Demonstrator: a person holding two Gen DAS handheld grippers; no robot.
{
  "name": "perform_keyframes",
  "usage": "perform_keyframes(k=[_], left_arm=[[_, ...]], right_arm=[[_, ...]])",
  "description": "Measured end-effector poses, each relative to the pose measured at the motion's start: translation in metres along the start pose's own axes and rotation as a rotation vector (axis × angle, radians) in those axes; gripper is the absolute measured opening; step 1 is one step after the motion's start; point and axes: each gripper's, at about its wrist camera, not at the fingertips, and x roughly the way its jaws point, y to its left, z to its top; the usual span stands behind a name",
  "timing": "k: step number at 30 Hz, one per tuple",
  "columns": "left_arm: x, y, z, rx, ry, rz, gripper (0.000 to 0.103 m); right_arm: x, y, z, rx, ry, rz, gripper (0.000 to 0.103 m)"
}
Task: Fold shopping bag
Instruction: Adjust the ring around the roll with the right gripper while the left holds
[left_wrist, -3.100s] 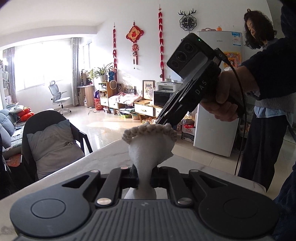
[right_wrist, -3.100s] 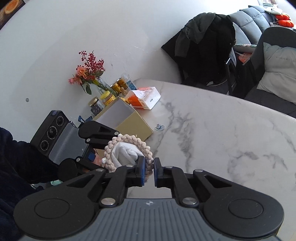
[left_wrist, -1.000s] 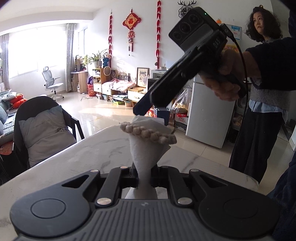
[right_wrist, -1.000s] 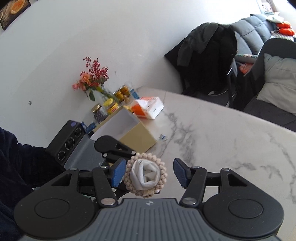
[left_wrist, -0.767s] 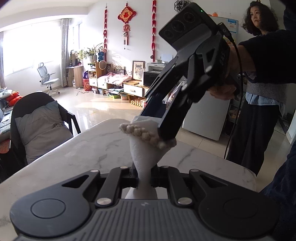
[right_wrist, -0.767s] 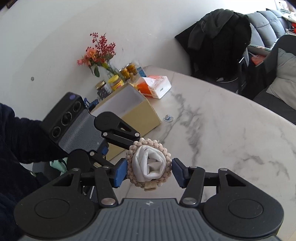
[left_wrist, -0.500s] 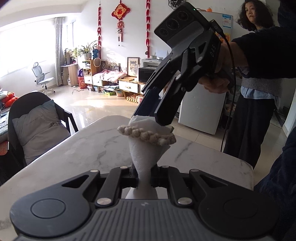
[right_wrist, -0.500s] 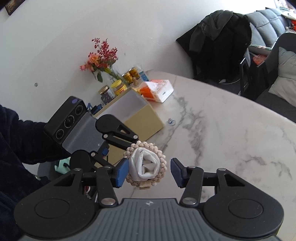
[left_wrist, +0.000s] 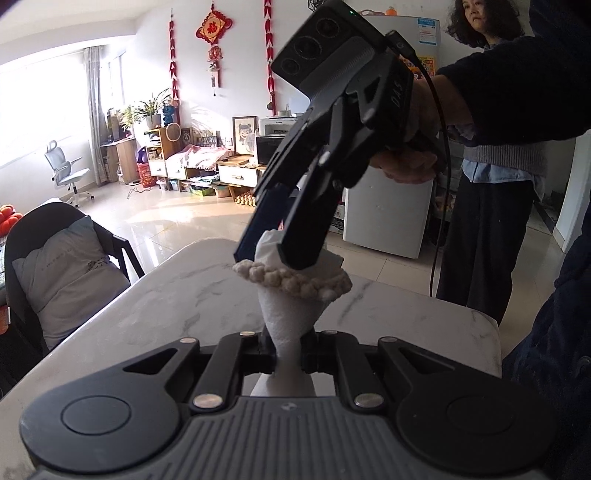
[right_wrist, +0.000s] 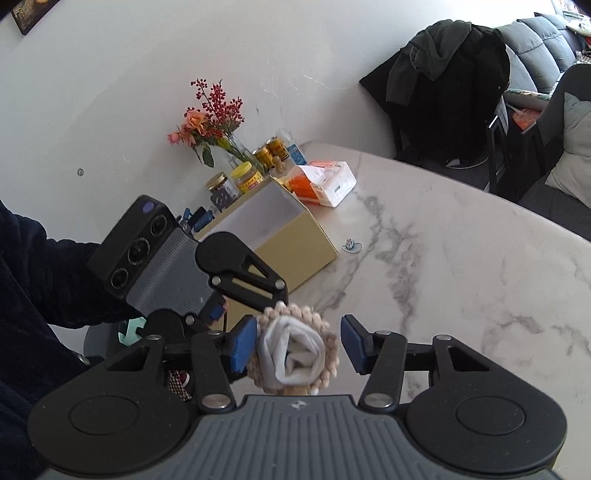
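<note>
The shopping bag (left_wrist: 288, 314) is rolled into a white cone that stands up out of my left gripper (left_wrist: 290, 354), which is shut on its narrow lower end. A beige beaded band (left_wrist: 295, 280) rings the wider upper part of the roll. My right gripper (left_wrist: 273, 254) comes down from above, open, with one finger on each side of the roll's top. In the right wrist view the roll (right_wrist: 295, 354) and its band (right_wrist: 273, 312) sit between the blue pads of the right gripper (right_wrist: 299, 345). The left pad is close against the beads and the right pad stands apart.
The marble table (right_wrist: 461, 258) carries an open yellow box (right_wrist: 280, 240), a tissue pack (right_wrist: 328, 184), jars and a flower vase (right_wrist: 218, 147) by the wall. A coat hangs on a chair (right_wrist: 443, 92). A person (left_wrist: 498, 184) stands beside a white fridge (left_wrist: 388, 214).
My right gripper, shut beside the band three seconds ago, has opened and settled astride the roll's top, its jaws narrowing a little. The left gripper keeps its hold.
</note>
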Motion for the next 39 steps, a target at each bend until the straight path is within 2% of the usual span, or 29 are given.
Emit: perform_keyframes(k=[2, 6, 11, 15, 21, 24, 27, 32, 35, 39], left_arm=[[0.003, -0.001, 0.001, 0.004, 0.010, 0.000, 0.010], [0.004, -0.002, -0.003, 0.000, 0.028, 0.011, 0.010], [0.002, -0.003, 0.003, 0.000, 0.008, 0.009, 0.010], [0.001, -0.005, 0.004, 0.007, 0.023, 0.015, 0.010], [-0.003, -0.007, -0.002, 0.001, 0.047, 0.025, 0.010], [-0.003, -0.009, 0.001, 0.005, 0.031, 0.018, 0.010], [0.000, -0.012, 0.007, 0.031, 0.029, -0.001, 0.010], [0.006, -0.014, 0.007, 0.034, 0.039, -0.020, 0.011], [0.006, -0.015, 0.006, 0.035, 0.042, -0.009, 0.011], [0.001, -0.011, 0.004, 0.010, 0.033, 0.006, 0.011]], right_arm=[[0.001, 0.003, 0.001, -0.026, 0.020, -0.014, 0.054], [-0.013, -0.004, 0.001, 0.006, -0.032, -0.016, 0.054], [0.010, -0.003, -0.001, -0.023, 0.039, -0.010, 0.053], [0.018, 0.000, -0.002, -0.018, 0.033, -0.013, 0.052], [-0.007, -0.002, -0.004, 0.024, -0.028, -0.005, 0.052], [-0.008, -0.003, -0.003, 0.034, -0.021, 0.008, 0.052], [0.000, 0.001, 0.000, 0.013, 0.024, 0.034, 0.052], [0.019, 0.007, 0.006, -0.064, 0.129, 0.013, 0.053], [0.015, 0.003, 0.006, -0.036, 0.108, 0.024, 0.053], [-0.006, -0.006, -0.002, 0.046, 0.021, 0.038, 0.053]])
